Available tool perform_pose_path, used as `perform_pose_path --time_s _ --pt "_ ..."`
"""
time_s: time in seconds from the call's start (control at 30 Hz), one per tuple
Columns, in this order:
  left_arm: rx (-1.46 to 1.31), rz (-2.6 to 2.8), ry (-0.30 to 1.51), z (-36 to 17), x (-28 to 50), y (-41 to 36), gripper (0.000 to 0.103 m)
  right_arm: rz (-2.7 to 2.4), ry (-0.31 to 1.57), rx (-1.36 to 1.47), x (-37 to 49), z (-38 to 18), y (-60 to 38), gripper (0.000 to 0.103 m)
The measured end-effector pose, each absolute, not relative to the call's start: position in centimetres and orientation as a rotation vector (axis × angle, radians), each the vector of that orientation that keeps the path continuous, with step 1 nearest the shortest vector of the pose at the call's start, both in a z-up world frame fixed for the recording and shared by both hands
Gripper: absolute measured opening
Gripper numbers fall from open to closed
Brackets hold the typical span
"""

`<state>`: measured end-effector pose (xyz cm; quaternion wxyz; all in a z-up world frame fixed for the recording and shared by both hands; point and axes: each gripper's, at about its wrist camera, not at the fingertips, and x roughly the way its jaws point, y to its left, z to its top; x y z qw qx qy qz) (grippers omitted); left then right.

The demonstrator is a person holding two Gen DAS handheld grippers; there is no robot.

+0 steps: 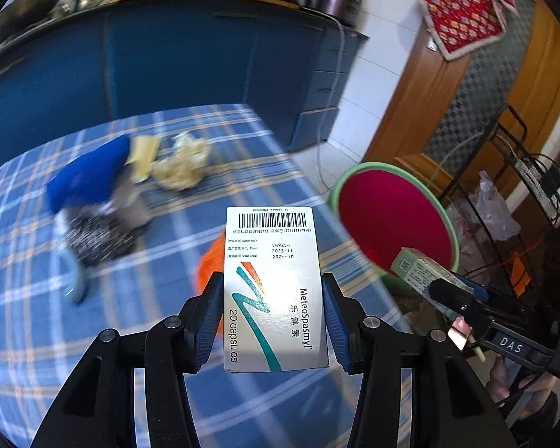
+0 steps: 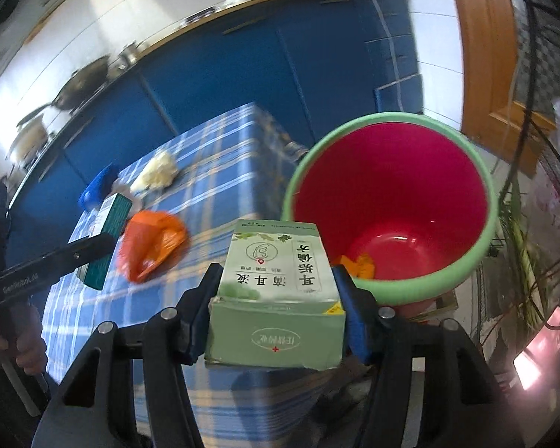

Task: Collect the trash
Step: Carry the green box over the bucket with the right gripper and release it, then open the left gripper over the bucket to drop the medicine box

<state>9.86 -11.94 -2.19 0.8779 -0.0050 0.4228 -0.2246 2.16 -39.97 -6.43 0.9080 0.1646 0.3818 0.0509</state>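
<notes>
My left gripper (image 1: 272, 317) is shut on a white capsule box (image 1: 274, 280) marked "20 capsules", held above the blue plaid table (image 1: 93, 336). My right gripper (image 2: 276, 298) is shut on a pale green medicine box (image 2: 276, 298), held at the table's edge just left of the red bin with a green rim (image 2: 392, 205). The bin also shows in the left wrist view (image 1: 392, 220), with the right gripper (image 1: 463, 298) and its green box (image 1: 418, 268) in front of it. An orange scrap (image 2: 358, 265) lies inside the bin.
On the table lie an orange plastic bag (image 2: 149, 242), a crumpled yellowish paper (image 1: 183, 164), a blue object (image 1: 89, 175) and a dark speckled item (image 1: 97, 235). Blue cabinets (image 1: 168, 56) stand behind. A black wire rack (image 1: 522, 186) and a wooden door (image 1: 448, 93) are at the right.
</notes>
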Motion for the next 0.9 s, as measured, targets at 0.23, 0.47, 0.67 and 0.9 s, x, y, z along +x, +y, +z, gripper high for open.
perform_pose_path --time_s 0.23,0.47,0.67,0.9 --pt "0.052 -0.546 0.893 -2.6 11.8 -17.6 0.052 0.039 0.764 0.43 3.4 -7.1 -43.5 0.061" --pt "0.111 -0.617 0.924 -3.6 13.3 -22.8 0.052 -0.051 0.772 0.502 4.8 -8.4 -46.6 0.063" --pt "0.139 -0.649 0.955 -4.7 14.5 -25.6 0.052 -0.096 0.761 0.548 5.2 -9.3 -48.1 0.065" --pt "0.162 -0.668 0.97 -5.4 15.4 -27.8 0.053 -0.129 0.713 0.55 4.4 -8.8 -49.0 0.069"
